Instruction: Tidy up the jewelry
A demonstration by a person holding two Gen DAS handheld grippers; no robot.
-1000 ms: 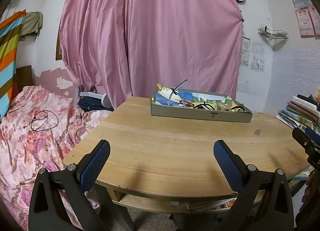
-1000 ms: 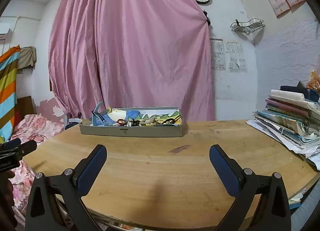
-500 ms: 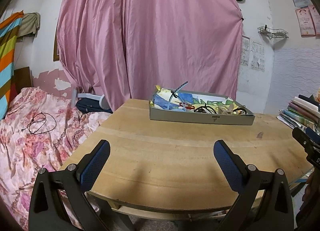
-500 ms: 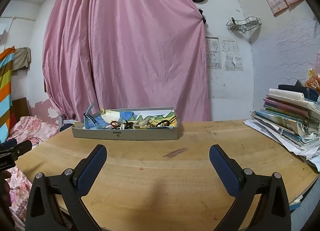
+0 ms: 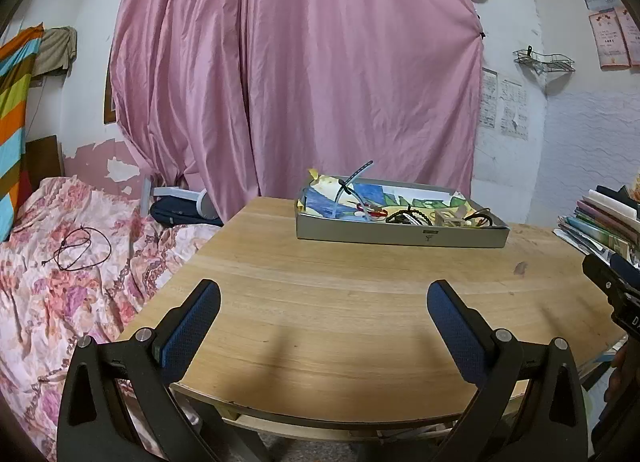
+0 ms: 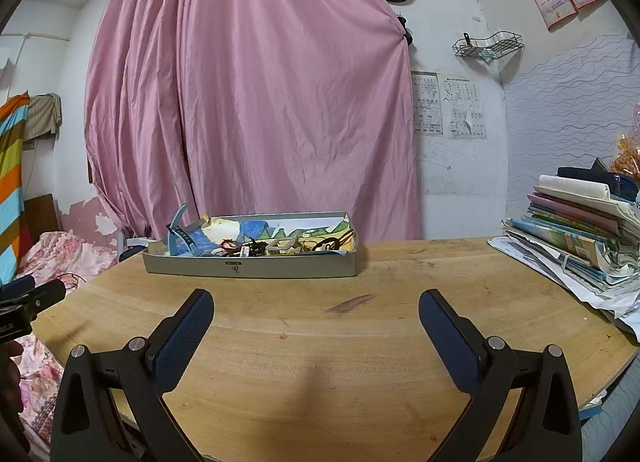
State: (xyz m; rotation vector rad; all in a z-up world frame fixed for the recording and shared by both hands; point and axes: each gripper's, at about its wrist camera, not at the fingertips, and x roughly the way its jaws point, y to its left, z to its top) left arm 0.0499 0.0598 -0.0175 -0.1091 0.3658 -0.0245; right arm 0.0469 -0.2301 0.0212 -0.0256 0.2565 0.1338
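Note:
A shallow grey box [image 5: 400, 236] [image 6: 252, 266] sits at the far side of the round wooden table [image 5: 340, 302] [image 6: 340, 342]. It holds a jumble of jewelry: dark bead bracelets [image 5: 408, 216] [image 6: 256, 248], a red string bracelet [image 6: 228, 244] and a light-blue watch strap [image 5: 352, 182] [image 6: 178, 236] sticking up at its left end. My left gripper [image 5: 323, 304] hovers open over the near table edge, well short of the box. My right gripper [image 6: 316, 312] is open too, above the table in front of the box. Nothing is held.
A stack of books and papers [image 6: 580, 238] [image 5: 604, 222] fills the table's right side. A bed with a floral cover [image 5: 60, 262] and a black cord [image 5: 76, 248] lies to the left. A pink curtain [image 6: 248, 102] hangs behind the table.
Both grippers have moved forward over the table toward the box, which looks slightly larger and nearer. The jaws stay equally wide.

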